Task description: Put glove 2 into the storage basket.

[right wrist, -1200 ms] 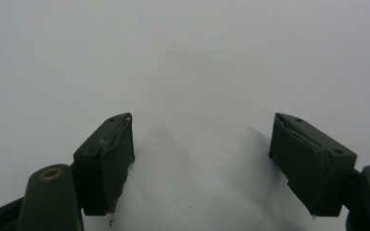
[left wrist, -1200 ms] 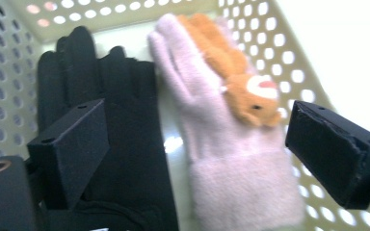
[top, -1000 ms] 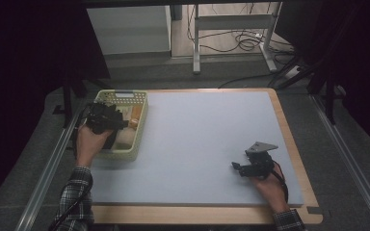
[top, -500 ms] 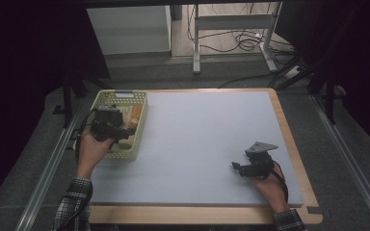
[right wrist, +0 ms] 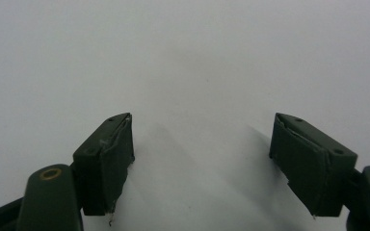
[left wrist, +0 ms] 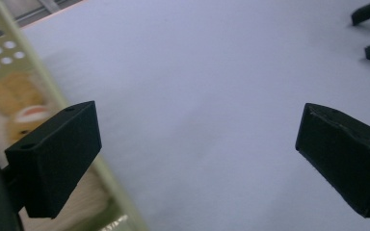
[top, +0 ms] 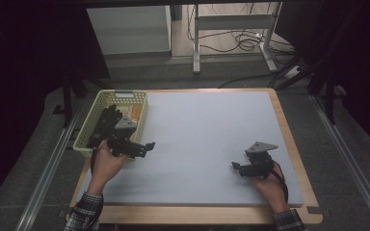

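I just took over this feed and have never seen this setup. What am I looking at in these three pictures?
No robot: a person works at a table holding hand tongs. The high view looks down from above. The left tongs sit beside a yellow-green basket with something orange inside; the right tongs rest over the pale mat. The other two pictures come from cameras riding on each tool, looking along its black jaws. Left tongs and right tongs are both open, holding nothing.
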`<control>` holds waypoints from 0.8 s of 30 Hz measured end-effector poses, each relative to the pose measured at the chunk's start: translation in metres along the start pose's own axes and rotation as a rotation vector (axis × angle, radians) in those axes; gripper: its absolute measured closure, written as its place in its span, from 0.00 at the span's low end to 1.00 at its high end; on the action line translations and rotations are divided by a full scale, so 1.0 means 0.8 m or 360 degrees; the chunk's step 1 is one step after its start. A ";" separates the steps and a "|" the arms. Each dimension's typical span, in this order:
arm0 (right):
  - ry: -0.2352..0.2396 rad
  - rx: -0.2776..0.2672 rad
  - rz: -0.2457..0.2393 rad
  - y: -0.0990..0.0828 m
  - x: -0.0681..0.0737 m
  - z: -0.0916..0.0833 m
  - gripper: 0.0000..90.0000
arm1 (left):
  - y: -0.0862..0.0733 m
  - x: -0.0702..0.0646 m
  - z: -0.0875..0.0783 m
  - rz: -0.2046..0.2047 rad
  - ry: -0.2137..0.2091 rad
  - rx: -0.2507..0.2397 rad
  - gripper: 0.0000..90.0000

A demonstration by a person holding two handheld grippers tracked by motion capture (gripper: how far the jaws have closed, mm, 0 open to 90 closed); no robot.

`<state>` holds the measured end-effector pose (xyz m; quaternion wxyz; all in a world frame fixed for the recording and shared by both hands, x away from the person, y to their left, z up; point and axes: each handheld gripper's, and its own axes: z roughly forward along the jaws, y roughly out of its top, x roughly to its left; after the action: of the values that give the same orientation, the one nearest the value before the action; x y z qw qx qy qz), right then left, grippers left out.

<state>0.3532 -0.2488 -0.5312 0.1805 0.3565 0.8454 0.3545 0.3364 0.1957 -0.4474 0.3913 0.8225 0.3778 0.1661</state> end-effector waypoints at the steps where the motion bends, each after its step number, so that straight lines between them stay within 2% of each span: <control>1: 0.0000 0.0000 0.0000 0.000 0.000 0.000 0.26 | -0.002 -0.005 0.003 0.0011 -0.0013 0.0000 0.03; 6: 0.0000 0.0000 -0.0001 0.000 0.000 0.000 0.26 | -0.016 -0.030 0.020 0.0081 -0.0037 0.0022 0.03; 10: 0.0000 0.0000 -0.0002 0.000 0.000 0.000 0.26 | -0.028 -0.043 0.033 0.0109 -0.0061 0.0038 0.03; 17: -0.0001 -0.0001 -0.0003 0.000 0.000 0.000 0.25 | -0.053 -0.056 0.053 0.0115 -0.0108 0.0068 0.03; 24: -0.0002 -0.0001 -0.0003 0.000 0.000 0.000 0.25 | -0.080 -0.061 0.072 0.0115 -0.0124 0.0129 0.03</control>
<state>0.3534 -0.2486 -0.5311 0.1813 0.3559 0.8455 0.3544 0.3057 0.1552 -0.5323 0.3658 0.8567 0.3388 0.1323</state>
